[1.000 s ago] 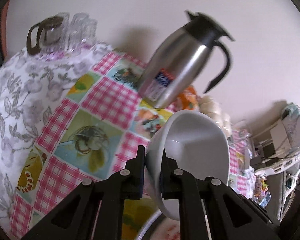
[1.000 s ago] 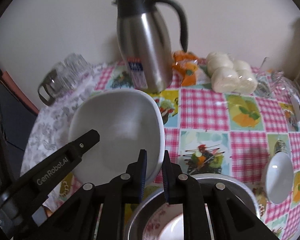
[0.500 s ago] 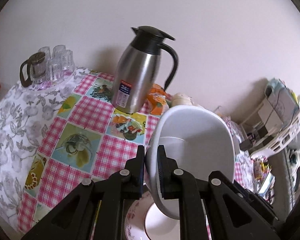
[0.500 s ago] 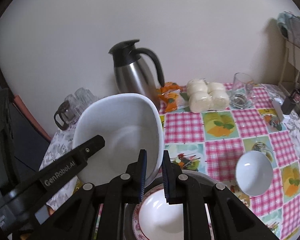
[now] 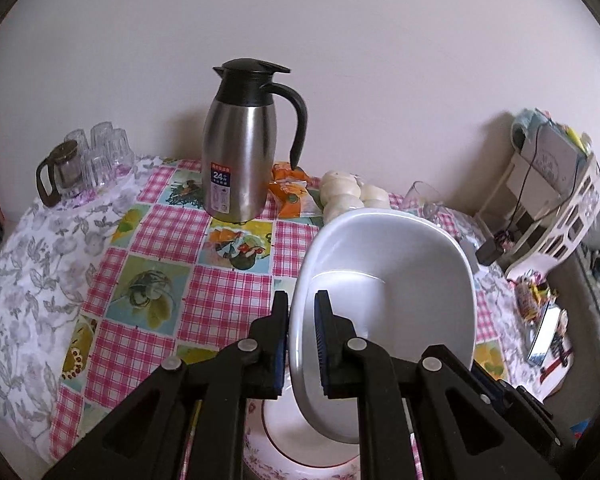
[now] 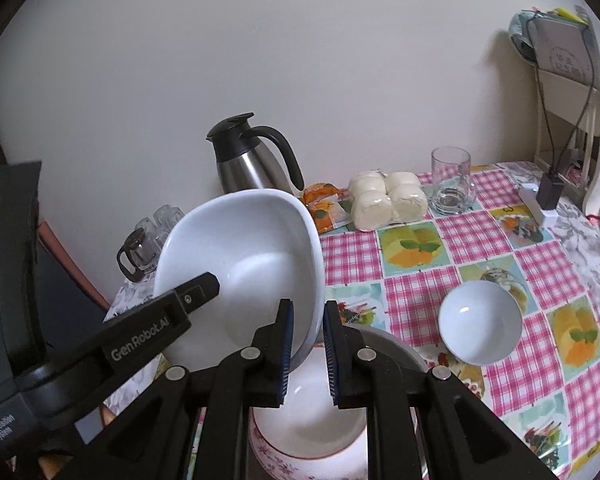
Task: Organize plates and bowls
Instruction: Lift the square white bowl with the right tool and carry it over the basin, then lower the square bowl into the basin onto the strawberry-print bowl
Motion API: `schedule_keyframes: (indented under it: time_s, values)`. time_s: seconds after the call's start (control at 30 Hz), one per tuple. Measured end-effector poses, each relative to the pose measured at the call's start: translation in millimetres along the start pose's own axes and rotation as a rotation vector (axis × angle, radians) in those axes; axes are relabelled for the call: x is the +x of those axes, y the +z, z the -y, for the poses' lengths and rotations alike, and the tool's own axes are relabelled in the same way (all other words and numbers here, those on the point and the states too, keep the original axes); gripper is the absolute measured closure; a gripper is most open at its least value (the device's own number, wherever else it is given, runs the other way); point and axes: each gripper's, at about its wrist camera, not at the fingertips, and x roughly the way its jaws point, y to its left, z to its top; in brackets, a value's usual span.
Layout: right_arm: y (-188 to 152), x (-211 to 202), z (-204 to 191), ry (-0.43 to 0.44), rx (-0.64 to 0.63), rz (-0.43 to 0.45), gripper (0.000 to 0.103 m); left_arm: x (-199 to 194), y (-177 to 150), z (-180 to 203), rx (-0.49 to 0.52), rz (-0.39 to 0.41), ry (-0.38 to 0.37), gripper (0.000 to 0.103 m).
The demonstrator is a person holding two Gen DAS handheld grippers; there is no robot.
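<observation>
A large white squarish bowl (image 5: 400, 280) hangs tilted above the table, held from two sides. My left gripper (image 5: 302, 300) is shut on its left rim. My right gripper (image 6: 308, 308) is shut on the opposite rim of the same bowl (image 6: 244, 264), and one of the left gripper's fingers (image 6: 196, 292) shows across the bowl in the right wrist view. Directly below sits a flower-rimmed plate (image 6: 300, 460) inside a metal basin (image 6: 396, 346). A small white bowl (image 6: 480, 322) rests on the checked tablecloth to the right.
A steel thermos jug (image 5: 240, 160) stands at the back by the wall, beside an orange packet (image 5: 290, 192) and wrapped white buns (image 6: 384, 200). A glass mug (image 6: 452, 184) is back right, small glasses with a little pot (image 5: 84, 156) back left, and a white rack (image 5: 560, 200) at the right.
Both grippers have lifted the big bowl and drawn it back from the jug, and the left view has rolled level. The flowered plate has come into sight below.
</observation>
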Motion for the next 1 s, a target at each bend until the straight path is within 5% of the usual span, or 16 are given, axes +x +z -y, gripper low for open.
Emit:
schedule_keyframes:
  time_s: [1.0]
  values:
    - [-50.2,7.6,28.9,0.048,0.068,-0.160,0.084,21.4,-48.3,-3.8,-0.003,-0.153,0.027,0.091]
